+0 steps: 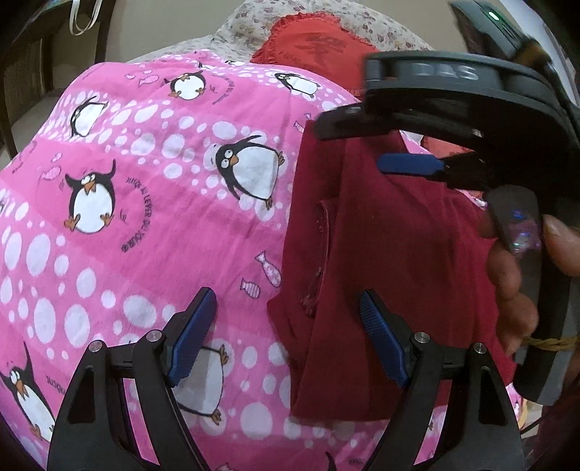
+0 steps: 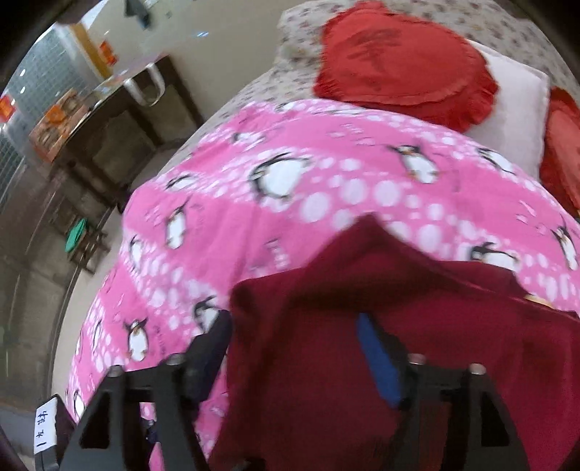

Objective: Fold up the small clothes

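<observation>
A dark red small garment (image 1: 380, 253) lies on a pink penguin-print sheet (image 1: 145, 217), partly folded, with a pocket seam showing. My left gripper (image 1: 286, 337) is open just above the garment's left edge, one blue pad over the sheet, the other over the cloth. In the left wrist view the right gripper (image 1: 391, 152) hovers over the garment's far part, jaws apart. In the blurred right wrist view the right gripper (image 2: 293, 358) is open with the red garment (image 2: 326, 326) draped between and over its fingers.
A red frilled cushion (image 2: 406, 69) and a white pillow (image 2: 514, 105) lie at the bed's head on a floral sheet (image 1: 253, 21). A dark wooden table (image 2: 108, 123) with boxes stands left of the bed. A dark chair (image 1: 25, 72) is at far left.
</observation>
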### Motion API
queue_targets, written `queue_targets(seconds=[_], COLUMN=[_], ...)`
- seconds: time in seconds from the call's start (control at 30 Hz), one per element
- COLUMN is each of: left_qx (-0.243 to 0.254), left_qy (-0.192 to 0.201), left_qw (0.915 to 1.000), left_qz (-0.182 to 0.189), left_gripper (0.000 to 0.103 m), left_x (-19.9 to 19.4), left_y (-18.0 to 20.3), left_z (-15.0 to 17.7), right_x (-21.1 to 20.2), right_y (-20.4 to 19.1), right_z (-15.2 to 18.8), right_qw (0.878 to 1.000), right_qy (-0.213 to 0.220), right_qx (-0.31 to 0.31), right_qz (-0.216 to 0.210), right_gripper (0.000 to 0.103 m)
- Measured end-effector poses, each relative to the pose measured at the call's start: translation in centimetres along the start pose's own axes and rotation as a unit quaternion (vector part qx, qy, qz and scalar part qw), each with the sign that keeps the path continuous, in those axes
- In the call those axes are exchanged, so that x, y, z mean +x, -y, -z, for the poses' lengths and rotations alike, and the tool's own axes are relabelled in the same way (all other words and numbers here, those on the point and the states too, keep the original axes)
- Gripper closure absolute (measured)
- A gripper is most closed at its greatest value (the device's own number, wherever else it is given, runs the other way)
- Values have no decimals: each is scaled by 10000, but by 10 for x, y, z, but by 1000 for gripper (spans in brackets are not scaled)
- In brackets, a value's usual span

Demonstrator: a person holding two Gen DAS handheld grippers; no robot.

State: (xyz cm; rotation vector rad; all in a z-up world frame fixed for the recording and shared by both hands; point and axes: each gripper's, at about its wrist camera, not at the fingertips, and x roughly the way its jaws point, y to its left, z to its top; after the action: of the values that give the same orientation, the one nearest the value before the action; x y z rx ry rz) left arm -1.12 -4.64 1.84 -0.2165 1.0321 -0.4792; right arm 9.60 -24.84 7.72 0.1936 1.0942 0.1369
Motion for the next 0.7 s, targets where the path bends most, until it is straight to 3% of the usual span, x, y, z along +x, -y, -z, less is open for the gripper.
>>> queue_targets(seconds=[0.17,0.2,0.27,0.33,0.5,0.7], left_qx=[54,68,141,261,404,351], left_qy=[-8,-13,-6,102,348,-169], left_qw=[10000,10000,9999,9996,9968,9961], left_qz=[50,52,58,91,592,788], left_gripper=[22,22,22,22,22,24], left_x=[-4,-5,-7,-10,-9,21], left_y=[1,1,3,6,16,21], left_z=[2,2,-1,-6,-24,-32], right_x=[26,32,29,14,-30,-43], right_y=[-30,-33,-34,-27,-1,15], right_z=[2,4,10,13,19,20], right_qw=[9938,9917,9873,9910,9968,9964], right_qy=[-109,-85,61,243,591,670], right_qx=[-635,-775,-1071,-1041,-538,-145], right_qz=[900,1024,1174,811,27,-503], right_gripper=[27,28,42,79,84,84])
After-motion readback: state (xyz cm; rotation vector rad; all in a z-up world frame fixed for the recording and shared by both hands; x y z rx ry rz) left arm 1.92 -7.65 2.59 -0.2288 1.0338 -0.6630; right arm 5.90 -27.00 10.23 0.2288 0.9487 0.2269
